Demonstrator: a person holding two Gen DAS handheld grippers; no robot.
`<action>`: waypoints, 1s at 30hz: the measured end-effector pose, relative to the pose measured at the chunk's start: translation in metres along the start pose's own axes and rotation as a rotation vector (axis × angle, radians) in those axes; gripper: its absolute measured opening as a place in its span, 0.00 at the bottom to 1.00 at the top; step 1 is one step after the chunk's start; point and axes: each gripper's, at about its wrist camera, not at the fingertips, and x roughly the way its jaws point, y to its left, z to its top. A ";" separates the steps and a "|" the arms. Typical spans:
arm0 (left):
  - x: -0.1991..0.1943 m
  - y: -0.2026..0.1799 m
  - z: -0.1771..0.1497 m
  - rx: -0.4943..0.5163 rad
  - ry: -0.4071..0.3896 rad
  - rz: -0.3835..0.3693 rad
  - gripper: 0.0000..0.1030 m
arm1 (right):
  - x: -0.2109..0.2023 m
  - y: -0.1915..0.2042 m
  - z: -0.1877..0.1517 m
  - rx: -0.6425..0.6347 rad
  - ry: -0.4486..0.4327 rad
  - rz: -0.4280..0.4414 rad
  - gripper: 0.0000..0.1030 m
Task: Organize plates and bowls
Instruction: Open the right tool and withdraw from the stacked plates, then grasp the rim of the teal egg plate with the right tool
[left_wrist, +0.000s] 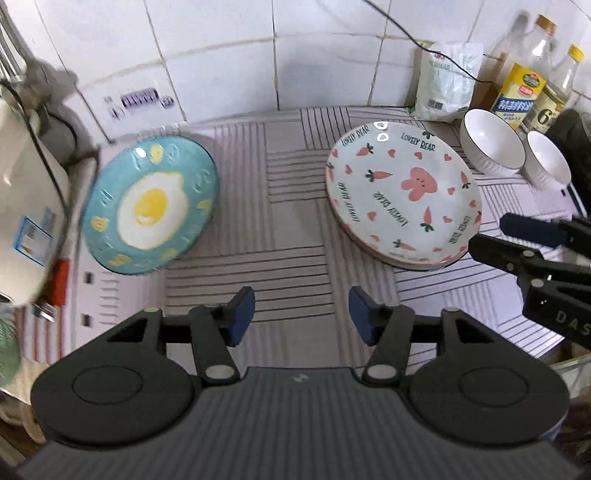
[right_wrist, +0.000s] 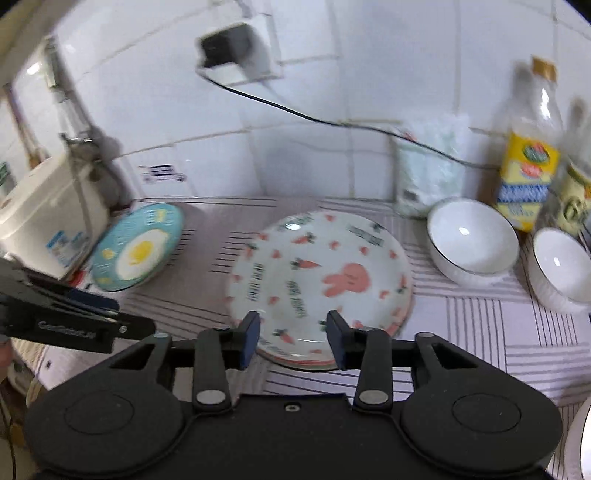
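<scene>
A blue plate with a fried-egg print (left_wrist: 147, 206) leans at the left by the wall; it also shows in the right wrist view (right_wrist: 138, 248). A white plate with pink rabbit and carrots (left_wrist: 402, 192) sits on another plate at centre right (right_wrist: 321, 280). Two white bowls (left_wrist: 493, 142) (left_wrist: 548, 160) stand at the back right (right_wrist: 472, 240) (right_wrist: 561, 266). My left gripper (left_wrist: 301, 314) is open and empty over the striped mat between the plates. My right gripper (right_wrist: 293, 339) is open, its fingers just before the rabbit plate's near rim.
A white rice cooker (left_wrist: 26, 192) stands at the far left. Oil bottles (left_wrist: 521, 85) and a white bag (left_wrist: 447, 81) line the back right by the tiled wall. A black cable (right_wrist: 332, 122) hangs from a wall socket. The striped mat (left_wrist: 295, 221) covers the counter.
</scene>
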 end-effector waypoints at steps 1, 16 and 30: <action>-0.004 0.002 -0.003 0.013 -0.015 0.015 0.61 | -0.003 0.006 0.001 -0.023 0.001 0.009 0.45; -0.032 0.091 -0.035 -0.012 -0.149 0.126 0.85 | 0.008 0.089 0.010 -0.185 -0.039 0.185 0.89; 0.066 0.208 -0.019 -0.213 -0.253 0.173 0.98 | 0.126 0.121 0.017 -0.158 -0.170 0.389 0.90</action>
